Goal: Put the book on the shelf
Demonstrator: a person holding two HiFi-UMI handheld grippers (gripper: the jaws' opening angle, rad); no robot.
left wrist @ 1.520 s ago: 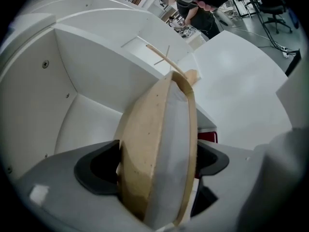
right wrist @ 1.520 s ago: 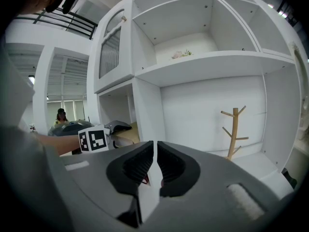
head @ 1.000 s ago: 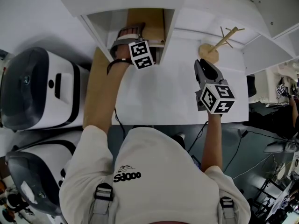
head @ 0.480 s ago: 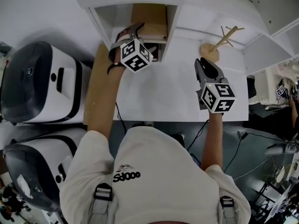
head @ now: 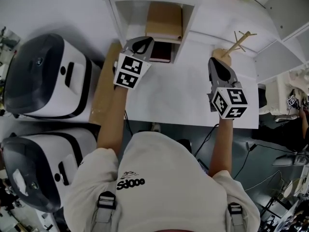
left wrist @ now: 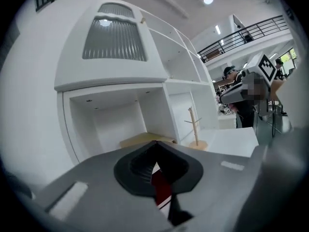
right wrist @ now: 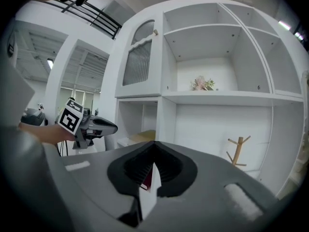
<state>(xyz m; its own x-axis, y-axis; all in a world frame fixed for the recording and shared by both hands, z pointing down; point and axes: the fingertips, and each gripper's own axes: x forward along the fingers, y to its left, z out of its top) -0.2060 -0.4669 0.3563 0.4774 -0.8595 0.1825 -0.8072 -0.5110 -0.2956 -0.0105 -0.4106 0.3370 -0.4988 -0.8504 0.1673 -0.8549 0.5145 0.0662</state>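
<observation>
The dark red book point(head: 161, 51) is lying flat at the mouth of the open cubby of the white shelf point(head: 119, 19). Its long side is pointing into the cubby, away from the person. A flat tan board point(head: 164, 21) is sitting deeper in the same cubby, right behind the book.

The left gripper point(head: 143, 42) is hovering just beside the book, on the book's left side. Its jaws are pressed together and are holding nothing. In the left gripper view a strip of the red book is peeking through the thin slit under the jaw tips, so the book is lying just ahead of it and a bit low. This gripper is much nearer to the book than the other 1.

The right gripper point(head: 217, 63) is waiting well apart, over the white desk point(head: 178, 95). Its jaws are closed too, and empty. A little wooden stand point(head: 235, 43) is standing just past it.

The book looks to be resting on the shelf now, so the job looks nearly done. If it needs a push, the tan board is sitting in the way behind it, and the cubby wall is standing close on the right.

2 big white machines point(head: 43, 81) are sitting far off to the left.
</observation>
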